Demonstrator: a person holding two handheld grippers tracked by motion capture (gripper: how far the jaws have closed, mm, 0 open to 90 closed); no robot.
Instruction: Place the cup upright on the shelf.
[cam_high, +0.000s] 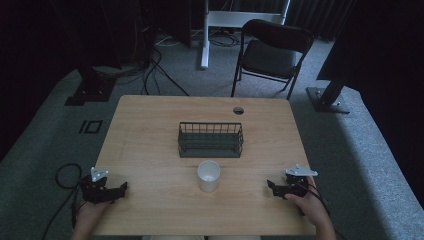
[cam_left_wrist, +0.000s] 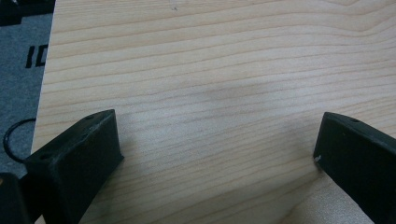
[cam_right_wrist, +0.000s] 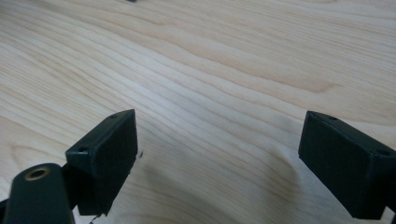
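The high view takes in the whole light wooden surface (cam_high: 150, 145) with its pale grain. A white paper cup (cam_high: 208, 175) stands upright near the middle of the near half, its mouth open to the camera. Just beyond the cup sits a dark wire basket (cam_high: 211, 140), long and rectangular, its thin bars upright along the walls; its inside is hard to make out in the dim light. The left claw (cam_high: 123, 187) rests at the near left edge of the surface, held by a hand (cam_high: 90, 216) cut off at the bottom of the frame. The right claw (cam_high: 270, 184) rests at the near right, in the other hand (cam_high: 311, 205). The cup lies between the two claws, well apart from each.

The left gripper view shows what the high view cannot: the left claw's two matte black jaws stand wide apart over bare wood grain, with nothing between them, and grey carpet (cam_left_wrist: 18, 88) shows past the surface's edge. The right gripper view shows the right claw the same way, its blocky black jaws spread wide and holding nothing, above wood with stronger swirling grain.

A dark folding chair (cam_high: 272, 52) stands on the floor beyond the far edge.
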